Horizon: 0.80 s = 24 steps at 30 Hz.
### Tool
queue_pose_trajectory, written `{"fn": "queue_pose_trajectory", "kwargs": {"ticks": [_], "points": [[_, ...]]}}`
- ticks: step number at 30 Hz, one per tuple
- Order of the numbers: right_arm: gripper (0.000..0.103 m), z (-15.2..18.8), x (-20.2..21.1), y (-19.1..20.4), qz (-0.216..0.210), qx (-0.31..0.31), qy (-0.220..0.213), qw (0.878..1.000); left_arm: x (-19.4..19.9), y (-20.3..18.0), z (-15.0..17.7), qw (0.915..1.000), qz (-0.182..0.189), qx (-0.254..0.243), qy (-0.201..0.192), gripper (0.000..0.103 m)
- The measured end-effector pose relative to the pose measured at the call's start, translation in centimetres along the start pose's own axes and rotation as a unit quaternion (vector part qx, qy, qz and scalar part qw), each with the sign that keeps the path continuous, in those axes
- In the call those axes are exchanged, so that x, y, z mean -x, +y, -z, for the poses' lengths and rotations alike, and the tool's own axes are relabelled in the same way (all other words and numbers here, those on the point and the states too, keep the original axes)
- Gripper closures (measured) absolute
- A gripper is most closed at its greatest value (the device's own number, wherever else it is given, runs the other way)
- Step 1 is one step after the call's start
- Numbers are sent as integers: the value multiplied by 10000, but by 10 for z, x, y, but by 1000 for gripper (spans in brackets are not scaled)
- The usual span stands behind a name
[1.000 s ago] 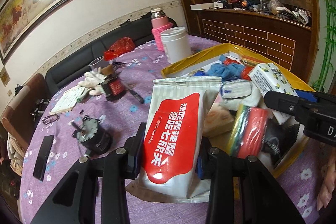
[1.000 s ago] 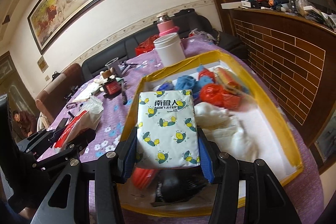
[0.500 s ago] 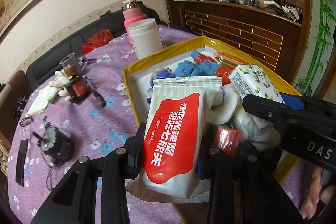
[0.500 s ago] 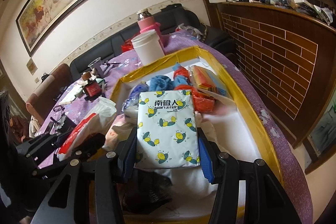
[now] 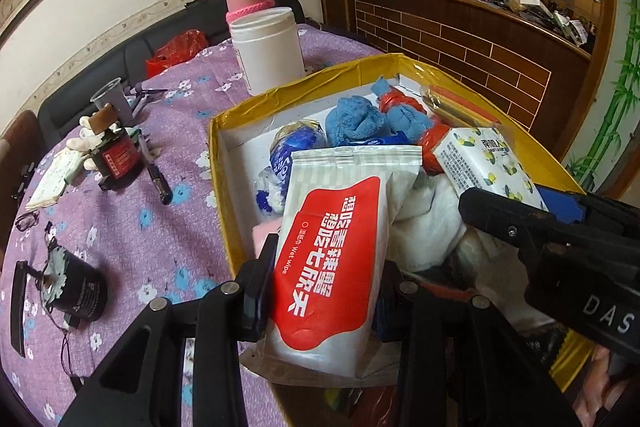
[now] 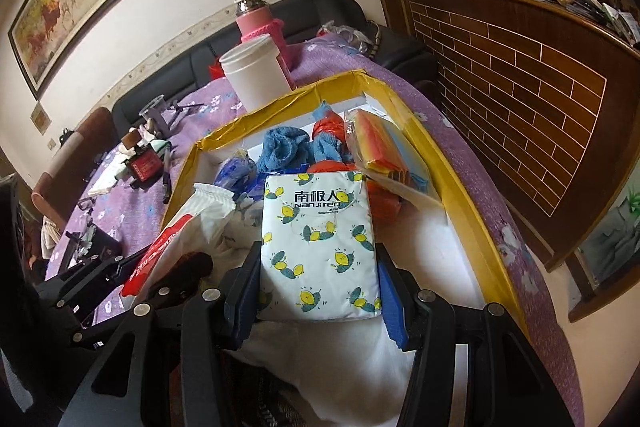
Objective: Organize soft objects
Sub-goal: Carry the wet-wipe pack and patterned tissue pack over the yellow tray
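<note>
- Left wrist view: we're seeing the left claw (image 5: pixel 324 291) clamping a wet wipe pack (image 5: pixel 340 247), white with a red label, both pads pressing on its lower sides.
- The pack is standing upright over the near-left corner of the yellow box (image 5: pixel 304 87).
- Right wrist view: the right claw (image 6: pixel 318 291) is gripping a tissue pack (image 6: pixel 320 247) with a lemon print, jaws partly spread to the pack's width.
- The tissue pack is hanging over the box's middle, above white cloth (image 6: pixel 352 359).
- Inside the box we're also seeing blue towels (image 5: pixel 356 121), a red bag (image 6: pixel 332 131) and a striped packet (image 6: pixel 380 143) at the far end.
- The box is sitting on the purple floral table (image 5: pixel 160 155), just beside a white jar (image 5: pixel 268 51).
</note>
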State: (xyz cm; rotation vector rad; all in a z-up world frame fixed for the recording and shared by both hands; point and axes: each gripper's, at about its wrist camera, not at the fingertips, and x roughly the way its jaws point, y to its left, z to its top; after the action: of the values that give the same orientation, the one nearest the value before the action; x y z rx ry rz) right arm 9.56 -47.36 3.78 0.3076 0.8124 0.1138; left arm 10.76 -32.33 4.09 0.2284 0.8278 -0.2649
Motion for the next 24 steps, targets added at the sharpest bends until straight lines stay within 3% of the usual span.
{"fn": "queue_pose_trajectory", "kwargs": {"ticks": [6,16,24], "points": [[47,-9,-16,1,159,-74,143,9997,-13,6,-9,9996,181,166,162,66],[47,-5,-15,2,338,-14,19,9994,-12,5,-7,9993,326,170,98,66],[47,-6,-18,2,428,-32,99,9990,-15,4,-8,9993,300,154,182,65]]}}
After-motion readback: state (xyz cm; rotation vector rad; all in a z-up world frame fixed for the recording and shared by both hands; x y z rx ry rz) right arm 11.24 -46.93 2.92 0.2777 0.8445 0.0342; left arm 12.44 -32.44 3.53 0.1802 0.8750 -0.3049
